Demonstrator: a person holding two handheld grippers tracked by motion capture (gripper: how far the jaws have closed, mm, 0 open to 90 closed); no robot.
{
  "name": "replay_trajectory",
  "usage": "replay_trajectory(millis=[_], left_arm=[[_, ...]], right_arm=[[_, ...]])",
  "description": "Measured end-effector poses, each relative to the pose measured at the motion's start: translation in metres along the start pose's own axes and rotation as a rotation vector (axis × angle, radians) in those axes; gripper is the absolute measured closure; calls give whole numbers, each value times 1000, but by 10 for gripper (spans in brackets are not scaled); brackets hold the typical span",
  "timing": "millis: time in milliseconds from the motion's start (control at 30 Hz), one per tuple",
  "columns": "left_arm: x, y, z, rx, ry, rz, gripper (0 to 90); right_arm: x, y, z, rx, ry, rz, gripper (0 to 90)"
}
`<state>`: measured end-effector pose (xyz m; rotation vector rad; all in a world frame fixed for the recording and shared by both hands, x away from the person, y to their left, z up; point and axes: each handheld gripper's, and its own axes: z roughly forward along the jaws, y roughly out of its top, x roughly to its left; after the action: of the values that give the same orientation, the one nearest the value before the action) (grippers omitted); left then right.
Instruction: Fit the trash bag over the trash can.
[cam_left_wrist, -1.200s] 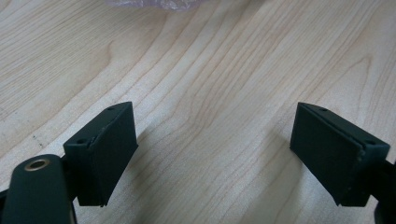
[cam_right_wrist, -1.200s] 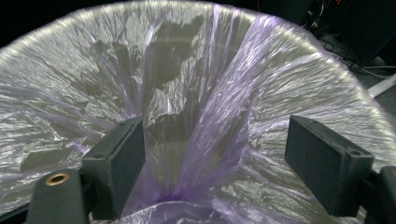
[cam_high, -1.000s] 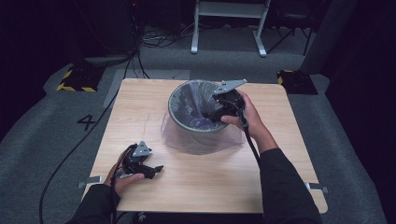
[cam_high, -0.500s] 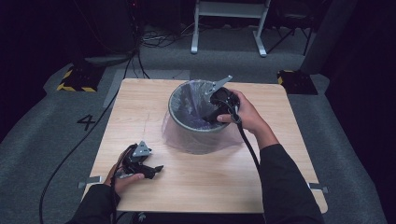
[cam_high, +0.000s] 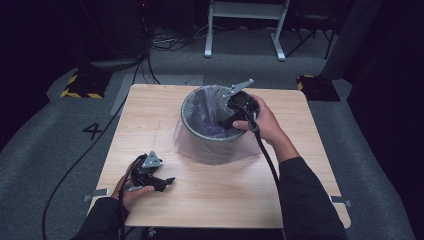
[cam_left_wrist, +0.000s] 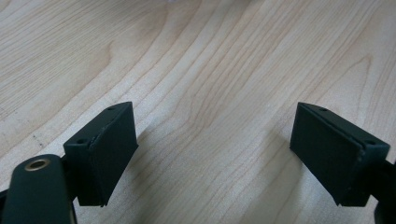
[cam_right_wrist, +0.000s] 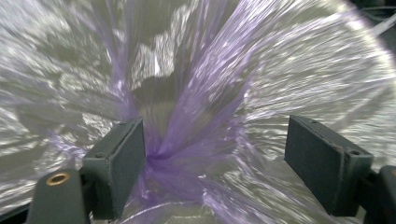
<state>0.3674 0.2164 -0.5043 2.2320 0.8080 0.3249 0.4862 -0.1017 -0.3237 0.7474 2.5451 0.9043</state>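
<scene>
bin (cam_high: 212, 131) upright, mouth up, lined with purple bag (cam_right_wrist: 196, 116) | my right hand-held gripper (cam_high: 227, 119) inside, jaws apart | left hand-held gripper (cam_high: 162, 182) apart on worktop (cam_high: 300, 165)

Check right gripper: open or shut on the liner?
Open. In its own view the right gripper has jaws wide apart inside the bin, purple liner between them, unclamped.

A bin (cam_high: 210, 145) stands mid-table (cam_high: 300, 175), its bag liner (cam_high: 210, 112) inside.
</scene>
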Motion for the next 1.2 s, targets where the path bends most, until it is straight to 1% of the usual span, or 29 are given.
replay_trajectory(millis=[67, 133, 267, 300, 333, 400, 433, 533, 567, 667, 767, 800, 933, 1033, 1100, 1200], left_arm=[[0, 0, 0, 0, 0, 0, 143], [0, 0, 0, 0, 0, 0, 143], [0, 0, 0, 0, 0, 0, 143], [0, 0, 0, 0, 0, 0, 143], [0, 0, 0, 0, 0, 0, 143], [0, 0, 0, -1, 0, -1, 143], [0, 0, 0, 0, 0, 0, 143], [0, 0, 0, 0, 0, 0, 143], [0, 0, 0, -1, 0, -1, 143], [0, 0, 0, 0, 0, 0, 143], [0, 0, 0, 0, 0, 0, 143], [0, 0, 0, -1, 0, -1, 143], [0, 0, 0, -1, 0, -1, 143], [0, 0, 0, 0, 0, 0, 143], [0, 0, 0, 0, 0, 0, 143], [0, 0, 0, -1, 0, -1, 143]], right_arm=[[0, -2, -7, -33, 7, 10, 205], [0, -6, -14, -55, 11, 4, 202], [1, -16, -31, -101, -4, 0, 199], [1, -19, -35, -111, -15, -2, 200], [1, -22, -40, -119, -28, -10, 200], [2, -28, -47, -123, -24, -20, 189], [3, -32, -52, -132, -31, -27, 187], [4, -42, -62, -160, -14, -36, 157], [4, -45, -65, -168, -23, -31, 163], [3, -56, -73, -187, -10, -27, 166], [4, -66, -80, -189, -33, -39, 162], [4, -69, -82, -192, -41, -37, 162], [3, -82, -89, -201, -36, -33, 161], [4, -93, -90, -194, -36, -37, 162], [6, -102, -88, -181, -32, -38, 166], [12, -119, -81, -140, -52, -56, 170]])
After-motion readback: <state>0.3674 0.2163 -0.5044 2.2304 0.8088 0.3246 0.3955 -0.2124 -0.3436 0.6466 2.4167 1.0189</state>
